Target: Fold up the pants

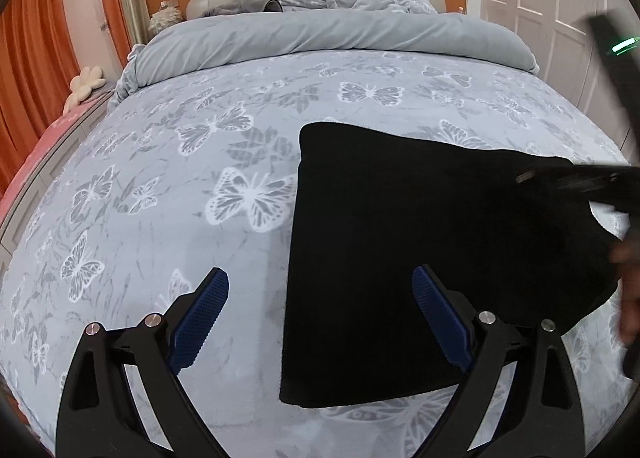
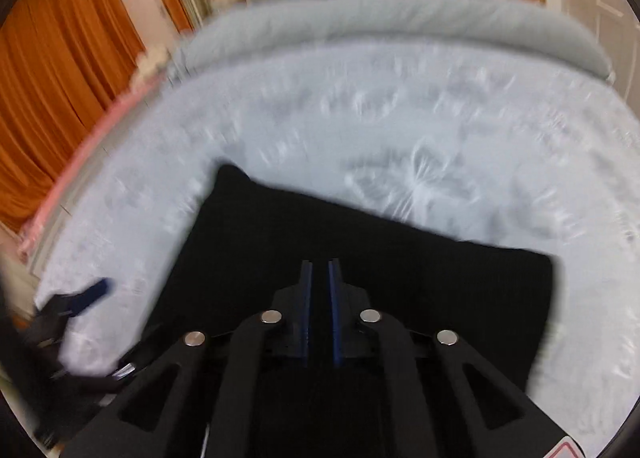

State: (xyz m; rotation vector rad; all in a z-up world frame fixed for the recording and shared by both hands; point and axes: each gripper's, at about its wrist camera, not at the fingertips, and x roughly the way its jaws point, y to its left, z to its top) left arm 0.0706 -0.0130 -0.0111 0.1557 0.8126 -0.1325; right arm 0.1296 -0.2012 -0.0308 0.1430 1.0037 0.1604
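Pants lie as a folded black slab on the bed, and we judge the left gripper, jaws wide and empty astride their near left edge, placed for the next fold. The right gripper hangs over the pants with its jaws nearly together; whether cloth sits between them we cannot tell. Motion blur smears the right view, and black cloth hides every seam and layer.
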